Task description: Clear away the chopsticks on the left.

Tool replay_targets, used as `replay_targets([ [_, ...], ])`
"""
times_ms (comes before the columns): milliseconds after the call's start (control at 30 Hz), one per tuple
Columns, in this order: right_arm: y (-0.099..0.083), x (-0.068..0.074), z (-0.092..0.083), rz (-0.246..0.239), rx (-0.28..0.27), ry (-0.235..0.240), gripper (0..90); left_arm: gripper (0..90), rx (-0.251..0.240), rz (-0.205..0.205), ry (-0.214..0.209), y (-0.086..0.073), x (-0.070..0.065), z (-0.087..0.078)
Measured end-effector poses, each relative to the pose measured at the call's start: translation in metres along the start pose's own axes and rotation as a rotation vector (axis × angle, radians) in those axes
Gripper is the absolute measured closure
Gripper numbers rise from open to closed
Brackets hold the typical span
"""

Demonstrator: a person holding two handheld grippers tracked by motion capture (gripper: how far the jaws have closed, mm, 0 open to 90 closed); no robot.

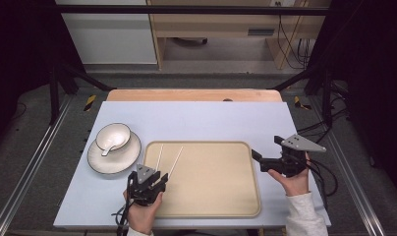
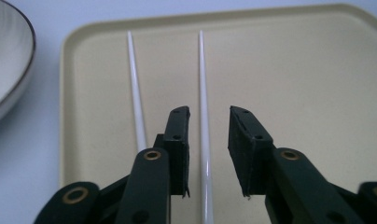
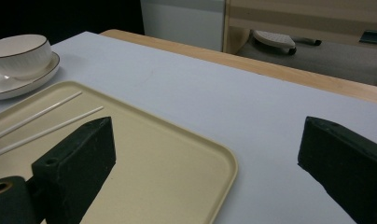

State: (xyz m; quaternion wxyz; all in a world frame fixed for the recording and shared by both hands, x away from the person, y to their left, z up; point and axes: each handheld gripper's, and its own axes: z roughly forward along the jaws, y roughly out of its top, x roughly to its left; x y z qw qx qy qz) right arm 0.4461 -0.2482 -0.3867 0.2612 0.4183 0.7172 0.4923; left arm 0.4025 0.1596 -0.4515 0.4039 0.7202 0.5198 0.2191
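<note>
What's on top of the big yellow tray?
Two white chopsticks lie on the tray, near its left side. The left gripper covers their near ends; one stick runs between its open jaws. The rest of the tray is bare.

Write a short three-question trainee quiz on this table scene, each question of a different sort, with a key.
1. True or false: both chopsticks lie on the tray.
2. Multiple choice: what stands between the left gripper's jaws? A) the spoon B) one chopstick C) the bowl's rim.
3. Fill in: the bowl sits on a ____, to the left of the tray.

Key
1. True.
2. B; the jaws stand apart on either side of it, and the pads do not press on it.
3. Plate. The right gripper hangs open at the tray's right edge, holding nothing.
</note>
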Motion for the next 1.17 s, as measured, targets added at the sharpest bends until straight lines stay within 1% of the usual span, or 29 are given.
replay_targets([
  [67,0.000,0.000,-0.001,-0.001,0.000,0.001,4.4,63.4,-0.016,0.016,-0.009,0.007,0.005,-0.005],
  [100,0.000,-0.001,-0.001,-0.001,-0.001,0.000,4.4,61.3,-0.025,0.021,-0.021,0.010,0.006,-0.007],
  [133,0.000,0.000,-0.001,0.000,-0.001,0.000,4.4,59.3,-0.034,0.045,-0.035,0.014,0.011,-0.011],
  [200,0.000,0.000,-0.001,0.005,-0.003,0.001,4.3,55.1,-0.048,0.076,-0.028,0.019,0.016,-0.017],
  [300,0.000,-0.001,-0.001,0.002,-0.006,-0.002,4.3,50.3,-0.065,0.096,-0.034,0.025,0.026,-0.025],
  [400,0.001,-0.001,-0.003,0.008,-0.008,-0.003,4.2,44.4,-0.068,0.136,-0.047,0.030,0.038,-0.033],
  [433,0.001,-0.001,-0.003,0.010,-0.010,-0.005,4.2,42.3,-0.075,0.139,-0.054,0.031,0.042,-0.036],
  [467,0.001,-0.001,-0.003,0.008,-0.009,-0.005,4.2,40.4,-0.079,0.141,-0.059,0.030,0.047,-0.038],
  [533,0.001,-0.002,-0.003,0.005,-0.011,-0.008,4.1,36.2,-0.085,0.127,-0.066,0.028,0.058,-0.042],
  [667,0.001,-0.003,-0.004,0.005,-0.008,-0.012,3.8,30.1,-0.094,0.089,-0.090,0.020,0.075,-0.046],
  [767,0.001,-0.003,-0.005,0.006,-0.007,-0.017,3.7,26.0,-0.111,0.080,-0.108,0.016,0.085,-0.048],
  [833,0.001,-0.003,-0.005,0.007,-0.007,-0.021,3.7,23.7,-0.121,0.083,-0.110,0.013,0.093,-0.051],
  [1000,-0.002,-0.006,-0.003,0.012,-0.002,-0.021,3.7,20.6,-0.141,0.067,-0.104,0.007,0.108,-0.057],
  [1067,-0.003,-0.006,-0.002,0.019,0.005,-0.024,3.7,19.0,-0.139,0.066,-0.103,0.006,0.112,-0.057],
  [1167,-0.004,-0.006,-0.002,0.014,0.008,-0.022,3.7,18.2,-0.136,0.069,-0.095,0.005,0.115,-0.057],
])
